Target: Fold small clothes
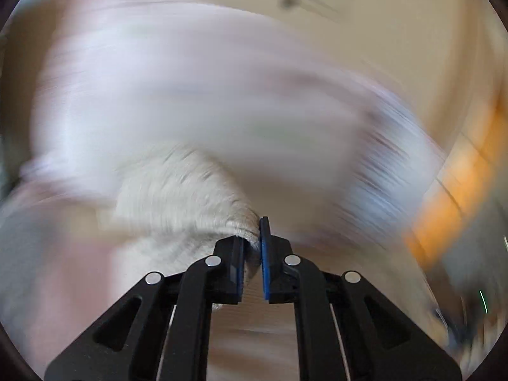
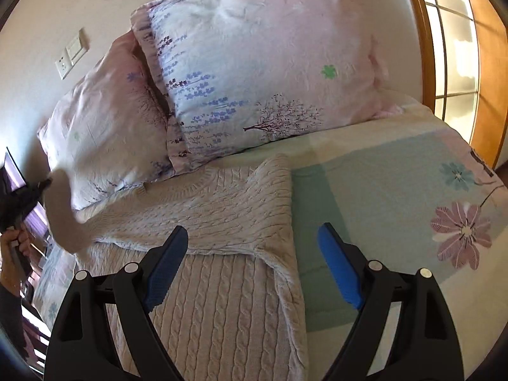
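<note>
A cream cable-knit sweater [image 2: 222,254] lies flat on the bed, its right sleeve folded across the chest. My left gripper [image 1: 252,238] is shut on the ribbed cuff of the other sleeve [image 1: 190,197]; that view is heavily motion-blurred. In the right wrist view this sleeve [image 2: 63,209] hangs lifted at the far left, held by the left gripper [image 2: 23,200]. My right gripper [image 2: 254,260] is open and empty, hovering above the sweater's right edge.
Two floral pillows [image 2: 254,63] lean against the wall behind the sweater. The floral bed sheet [image 2: 397,190] stretches to the right. A wooden-framed window [image 2: 451,47] stands at the far right. Wall switches [image 2: 71,52] sit upper left.
</note>
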### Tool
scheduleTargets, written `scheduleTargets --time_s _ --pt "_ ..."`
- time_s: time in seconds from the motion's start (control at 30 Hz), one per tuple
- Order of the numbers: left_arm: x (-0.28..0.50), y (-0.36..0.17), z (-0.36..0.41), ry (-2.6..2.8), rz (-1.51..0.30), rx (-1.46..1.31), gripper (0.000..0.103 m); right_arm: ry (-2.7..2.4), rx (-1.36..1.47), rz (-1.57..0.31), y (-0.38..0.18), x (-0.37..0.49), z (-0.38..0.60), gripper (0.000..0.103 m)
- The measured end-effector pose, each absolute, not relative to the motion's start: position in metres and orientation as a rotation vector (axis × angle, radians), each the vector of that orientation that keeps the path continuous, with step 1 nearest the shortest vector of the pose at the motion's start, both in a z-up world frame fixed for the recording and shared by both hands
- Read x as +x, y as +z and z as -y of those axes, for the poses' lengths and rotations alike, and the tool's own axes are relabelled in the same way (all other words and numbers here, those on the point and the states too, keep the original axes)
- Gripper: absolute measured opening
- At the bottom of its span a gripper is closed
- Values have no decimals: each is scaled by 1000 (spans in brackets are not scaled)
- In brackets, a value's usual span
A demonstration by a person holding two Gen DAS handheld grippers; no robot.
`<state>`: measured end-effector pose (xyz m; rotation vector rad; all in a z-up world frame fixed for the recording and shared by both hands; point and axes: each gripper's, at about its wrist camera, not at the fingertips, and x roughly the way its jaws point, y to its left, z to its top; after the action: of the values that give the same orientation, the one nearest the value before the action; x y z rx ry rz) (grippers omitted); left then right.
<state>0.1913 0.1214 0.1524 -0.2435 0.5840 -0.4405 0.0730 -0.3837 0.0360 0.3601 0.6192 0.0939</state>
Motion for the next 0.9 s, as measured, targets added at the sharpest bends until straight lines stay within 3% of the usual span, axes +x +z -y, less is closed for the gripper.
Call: scheduleTargets --time_s 0.03,0.07,0.17,0.3,0.37,0.4,0.43,0.57,0.63,0.67,0.73,0.83,0.9 --pt "186 150 -72 -570 -616 -171 22 98 354 -627 34 74 381 86" --pt "181 145 -43 -638 -645 -126 38 101 348 -639 32 73 379 86" --pt "154 112 12 -735 -756 10 45 120 360 -681 25 60 383 86" --pt "120 91 -56 -577 -785 -76 64 143 418 -755 1 20 404 86" --pt "95 78 -102 -463 -823 -142 68 163 482 -802 -13 4 412 81" --pt "87 72 -117 -427 -842 -162 69 180 520 -826 -21 -4 415 74" --pt "75 62 -134 -389 -874 -188 69 208 573 -857 -32 -14 417 66" --pt "29 28 -160 -354 -986 -293 68 294 662 -865 -44 -46 412 58" --pt "3 18 -165 -368 -962 -322 68 364 719 -888 -50 -59 407 49" --pt "-10 19 -164 -382 -949 -324 65 398 749 -900 -54 -65 405 46" --pt "-31 13 -160 -445 -963 -384 56 469 818 -925 -65 -76 400 27" --pt "-50 9 -148 -474 -962 -387 47 525 875 -937 -77 -83 393 11" --pt "-50 8 -142 -501 -965 -401 31 553 899 -911 -77 -79 390 9"
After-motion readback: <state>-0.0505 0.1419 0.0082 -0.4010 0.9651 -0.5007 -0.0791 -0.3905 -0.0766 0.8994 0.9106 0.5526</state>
